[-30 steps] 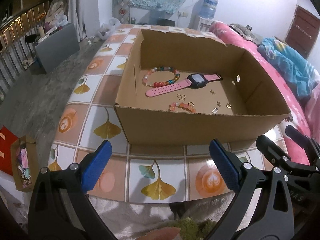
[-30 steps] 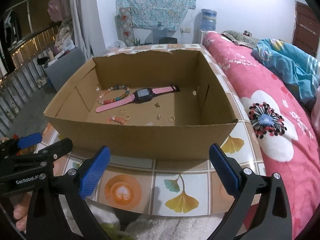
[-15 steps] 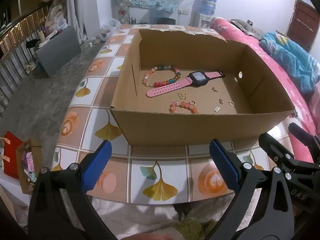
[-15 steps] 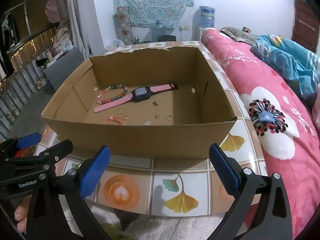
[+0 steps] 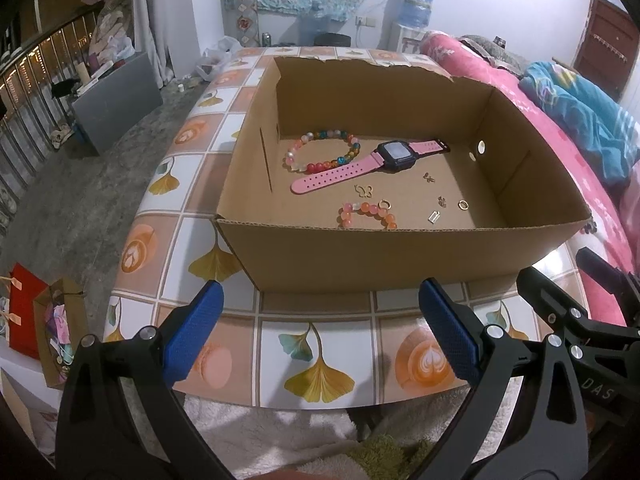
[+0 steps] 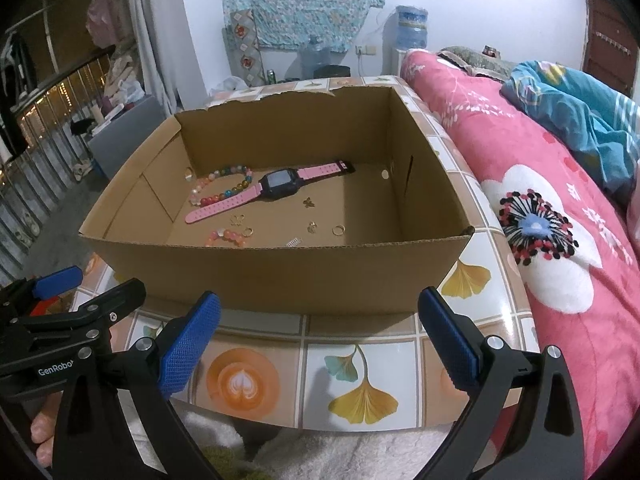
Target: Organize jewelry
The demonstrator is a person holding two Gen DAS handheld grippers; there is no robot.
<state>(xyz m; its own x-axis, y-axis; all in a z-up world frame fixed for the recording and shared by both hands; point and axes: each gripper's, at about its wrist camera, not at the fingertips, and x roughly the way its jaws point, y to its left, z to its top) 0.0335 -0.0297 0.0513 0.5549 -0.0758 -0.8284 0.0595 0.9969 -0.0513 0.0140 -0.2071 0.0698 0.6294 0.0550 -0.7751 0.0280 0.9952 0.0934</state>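
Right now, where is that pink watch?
The pink watch lies flat on the floor of the cardboard box, towards the back in both views, its strap resting just beside the multicoloured bead bracelet on its left.

cardboard box point(image 5: 360, 256): matt brown corrugated card, torn far rim
table point(image 5: 320, 360): glossy printed tile-pattern covering
watch point(image 5: 394, 154): smooth pink plastic strap, dark glossy face
bead bracelet point(image 5: 320, 150): shiny glassy beads
ring point(image 5: 463, 205): bright gold metal
left gripper point(image 5: 320, 336) pads point(image 5: 192, 336): blue textured rubber, black matt plastic arms
bedcover point(image 6: 560, 248): soft pink cloth
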